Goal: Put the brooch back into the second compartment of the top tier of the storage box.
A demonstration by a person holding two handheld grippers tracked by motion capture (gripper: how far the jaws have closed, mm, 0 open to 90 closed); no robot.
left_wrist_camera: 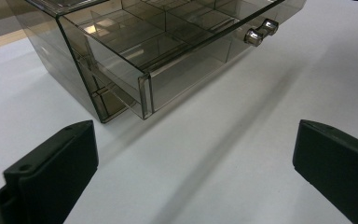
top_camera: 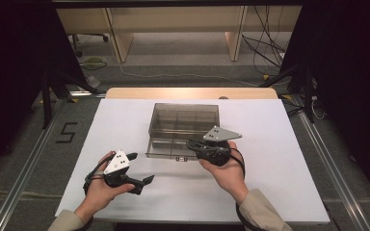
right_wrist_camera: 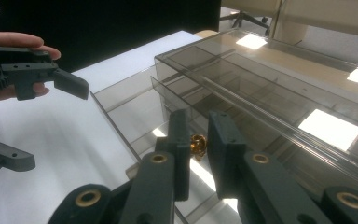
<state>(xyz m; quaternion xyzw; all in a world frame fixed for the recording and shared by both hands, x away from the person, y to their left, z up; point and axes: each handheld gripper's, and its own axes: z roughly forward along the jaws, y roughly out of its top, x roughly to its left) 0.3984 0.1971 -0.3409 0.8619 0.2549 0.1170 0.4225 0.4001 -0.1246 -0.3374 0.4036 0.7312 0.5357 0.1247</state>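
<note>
The white table sheet (top_camera: 279, 159) has bare room on both sides. The smoked clear drawer box (top_camera: 185, 118) sits mid-table, long axis crosswise; its drawer (top_camera: 166, 147) is pulled toward the person. The right gripper (right_wrist_camera: 198, 144) is narrowed around the drawer's knob (right_wrist_camera: 197, 143). The left gripper (top_camera: 139, 168) gapes wide, near the drawer's left corner.

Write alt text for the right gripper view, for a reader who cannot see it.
The right gripper has its two black jaws nearly together around a small round knob on the drawer of a smoky transparent box. The drawer stands partly pulled out over the white table. At the left edge, the left gripper is held open in a hand.
</note>
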